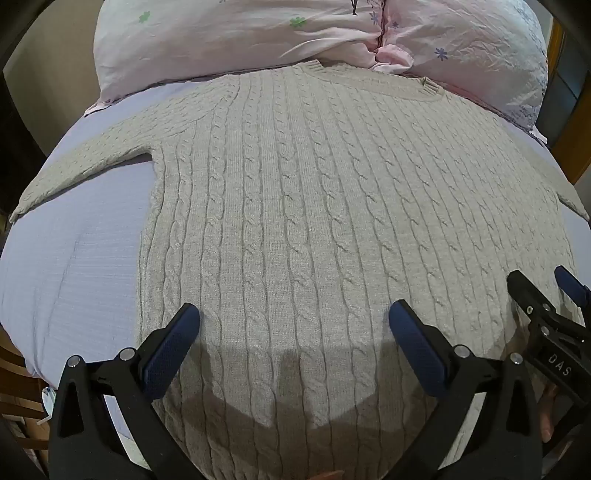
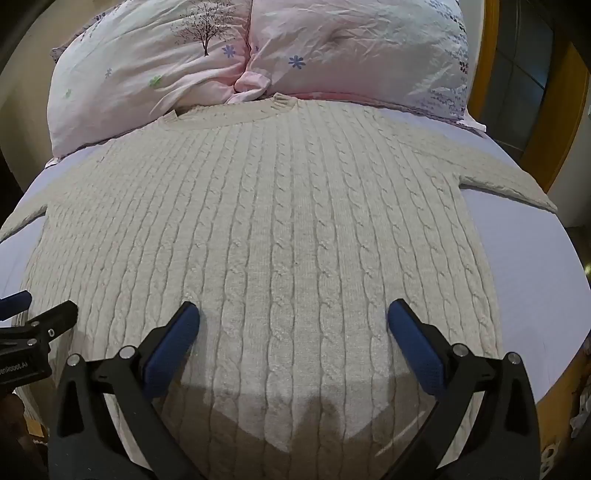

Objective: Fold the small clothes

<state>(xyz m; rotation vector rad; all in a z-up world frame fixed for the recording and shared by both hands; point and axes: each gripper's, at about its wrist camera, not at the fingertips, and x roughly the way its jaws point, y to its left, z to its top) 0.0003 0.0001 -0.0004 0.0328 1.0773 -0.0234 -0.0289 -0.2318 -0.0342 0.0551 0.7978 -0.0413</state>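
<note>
Left wrist view: sweater [image 1: 295, 206] lies flat on the bed [image 1: 74, 258], collar toward the pillows [image 1: 221, 33], hem nearest both grippers. Left gripper [image 1: 294, 328] and right gripper [image 2: 293, 325] hover over the hem, jaws spread wide, holding nothing, equally near.

Home bedroom, bed [image 1: 74, 266], floral pillows [image 2: 155, 74]

Bed: pale lilac sheet [image 1: 74, 266]
Far end: two pink floral pillows [image 2: 155, 74]
Right: orange wooden frame [image 2: 561, 110]
Light: soft, indoor, shadows near
</note>
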